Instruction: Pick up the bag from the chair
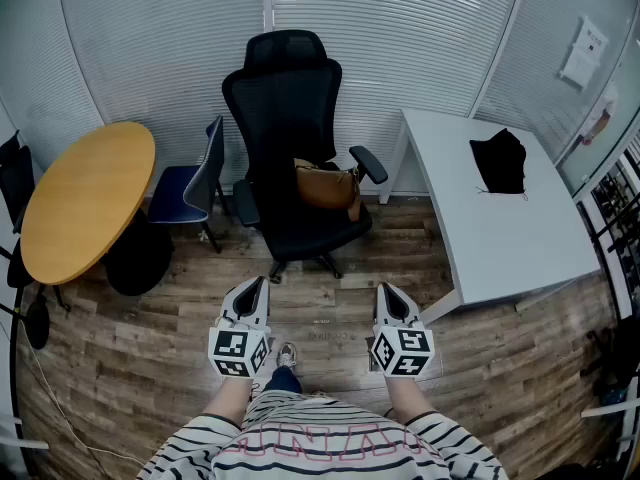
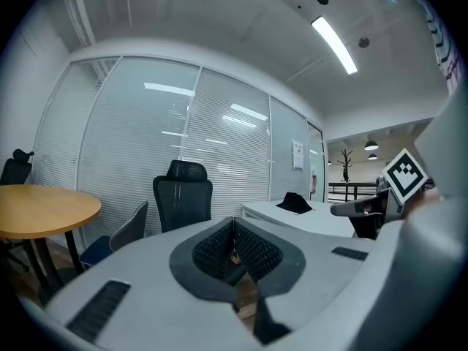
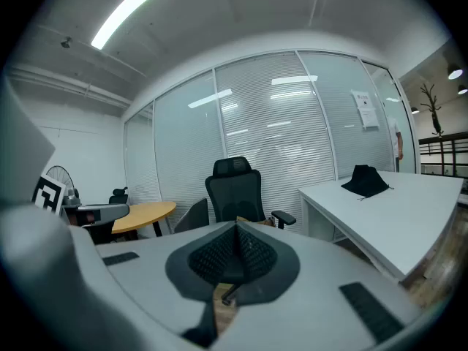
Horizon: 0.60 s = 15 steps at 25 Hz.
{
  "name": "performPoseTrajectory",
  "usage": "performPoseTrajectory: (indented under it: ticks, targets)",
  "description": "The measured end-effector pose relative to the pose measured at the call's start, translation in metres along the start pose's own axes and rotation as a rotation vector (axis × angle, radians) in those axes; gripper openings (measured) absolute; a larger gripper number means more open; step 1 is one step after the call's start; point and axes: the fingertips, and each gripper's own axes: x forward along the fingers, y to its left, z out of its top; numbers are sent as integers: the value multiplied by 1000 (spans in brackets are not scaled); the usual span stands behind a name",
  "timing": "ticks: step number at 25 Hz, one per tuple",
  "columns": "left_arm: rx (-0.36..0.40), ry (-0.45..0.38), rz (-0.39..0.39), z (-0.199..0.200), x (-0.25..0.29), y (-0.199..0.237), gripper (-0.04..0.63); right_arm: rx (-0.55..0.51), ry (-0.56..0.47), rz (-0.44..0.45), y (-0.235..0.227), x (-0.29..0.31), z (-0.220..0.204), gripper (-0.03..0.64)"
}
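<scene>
Bag point(image 1: 325, 186) sits on seat of far black chair point(image 1: 285, 98), left tongs point(image 1: 256, 290) and right tongs point(image 1: 388, 296) both clenched empty, well short; walk in, open one, pinch its top edge

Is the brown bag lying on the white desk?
No, the brown bag sits on the seat of the black office chair, apart from the white desk.

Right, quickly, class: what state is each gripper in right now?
Left gripper: closed, nothing between its jaws.
Right gripper: closed, nothing between its jaws.
</scene>
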Motion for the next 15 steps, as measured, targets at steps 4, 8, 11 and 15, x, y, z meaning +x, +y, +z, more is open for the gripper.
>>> performPoseTrajectory:
  ticks: [4,8,11,15]
  targets:
    - [2,2,-6,-1,0,-4,25,2,-3,2,-1,-1,1,28]
    - [-1,-8,3,-1,-2,-3,26,9,-18,26,1,0,2,28]
    - [-2,-27,12,5,-3,1,26,27,-50,40,1,0,7,29]
    - [-9,-38,-1,7,4,12,28,72,-73,66,2,9,7,31]
